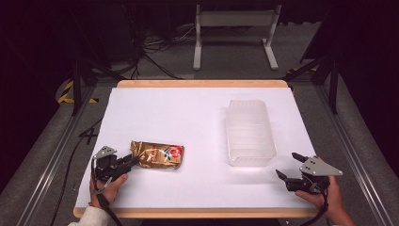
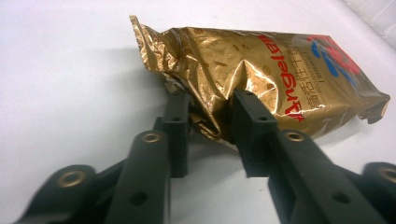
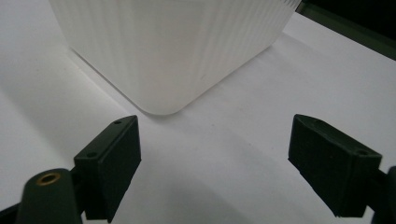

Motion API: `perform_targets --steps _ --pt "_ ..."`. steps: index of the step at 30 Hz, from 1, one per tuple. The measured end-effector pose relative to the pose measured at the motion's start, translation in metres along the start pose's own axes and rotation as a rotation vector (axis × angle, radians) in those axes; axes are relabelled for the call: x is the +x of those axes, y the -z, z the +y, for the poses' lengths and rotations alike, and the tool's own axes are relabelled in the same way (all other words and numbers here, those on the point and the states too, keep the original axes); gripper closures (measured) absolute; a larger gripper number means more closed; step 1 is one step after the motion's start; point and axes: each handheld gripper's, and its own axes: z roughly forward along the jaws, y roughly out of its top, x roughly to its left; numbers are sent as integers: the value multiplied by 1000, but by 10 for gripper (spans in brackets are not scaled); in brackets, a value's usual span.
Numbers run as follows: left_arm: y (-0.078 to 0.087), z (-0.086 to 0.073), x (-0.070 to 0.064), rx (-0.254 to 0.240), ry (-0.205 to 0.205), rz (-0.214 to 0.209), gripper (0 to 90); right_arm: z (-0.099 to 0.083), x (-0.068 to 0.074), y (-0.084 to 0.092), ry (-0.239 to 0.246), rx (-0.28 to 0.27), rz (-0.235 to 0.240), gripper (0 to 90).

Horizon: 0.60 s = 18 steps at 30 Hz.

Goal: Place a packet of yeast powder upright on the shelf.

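A gold foil snack bag (image 1: 160, 155) with red and blue print lies flat at the front left of the white table (image 1: 188, 113). My left gripper (image 1: 133, 161) reaches it from the left. In the left gripper view both pads pinch the crumpled near end of the bag (image 2: 280, 74), so the left gripper (image 2: 210, 109) is shut on it. A translucent white ribbed container (image 1: 249, 132) stands right of centre. My right gripper (image 1: 287, 165) rests open at the front right, just short of the container's rounded near corner (image 3: 173, 46), and nothing lies between the right gripper (image 3: 215, 126) jaws.
The table has a wooden rim (image 1: 202, 84) along its far edge. Behind it on the floor stand a grey metal frame (image 1: 235, 33) and loose cables (image 1: 155, 52). Bare white surface lies between the bag and the container.
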Motion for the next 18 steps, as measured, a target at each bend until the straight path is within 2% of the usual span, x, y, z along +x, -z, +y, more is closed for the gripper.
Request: perform_targets --steps 2,4,8,18 --pt "2 0 -1 -19 -6 -6 804 0 0 0 -1 -1 1 176" --pt "7 2 -5 -82 -14 -20 824 0 0 0 1 0 -1 176" --pt "12 7 -15 -155 -34 -67 845 0 0 1 -2 0 -1 176" --pt "18 27 -40 -232 -106 -143 854 -1 0 1 1 3 2 184"
